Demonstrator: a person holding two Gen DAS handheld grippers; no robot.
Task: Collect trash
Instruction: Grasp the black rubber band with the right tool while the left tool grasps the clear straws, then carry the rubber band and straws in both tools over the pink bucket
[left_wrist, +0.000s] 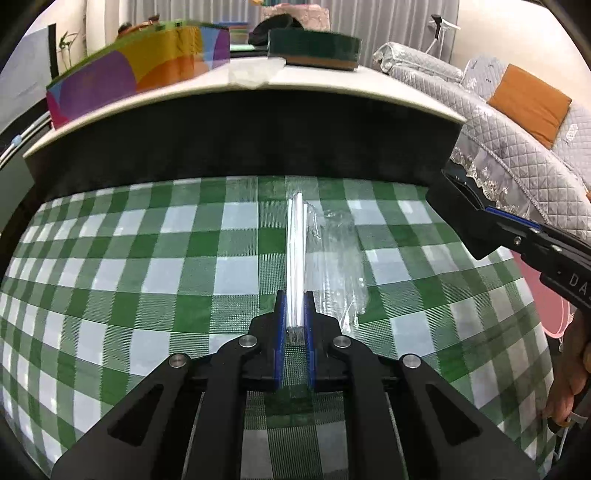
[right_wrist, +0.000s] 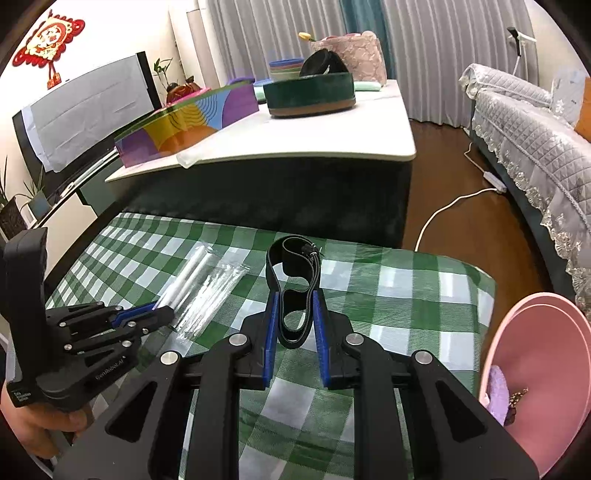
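Note:
On the green checked cloth (left_wrist: 147, 258) lies a clear plastic pack of white straws (left_wrist: 295, 243), with loose wrapper (left_wrist: 340, 266) spreading to its right. My left gripper (left_wrist: 295, 295) is shut on the pack's near end, its blue pads pressing both sides; the right wrist view shows the same grip, with the left gripper (right_wrist: 162, 312) at the pack (right_wrist: 207, 288). My right gripper (right_wrist: 296, 297) is shut on a black elastic strap (right_wrist: 291, 258), which loops away from the fingers over the cloth. The right tool's black body (left_wrist: 546, 251) enters the left wrist view from the right.
A pink bin (right_wrist: 535, 369) with a purple scrap inside stands beside the cloth's right edge. Behind the cloth is a low white table (right_wrist: 369, 140) carrying a colourful box (right_wrist: 184, 122) and a round green box (right_wrist: 310, 96). A quilted grey sofa (right_wrist: 535, 140) and a white cable (right_wrist: 443, 210) lie right.

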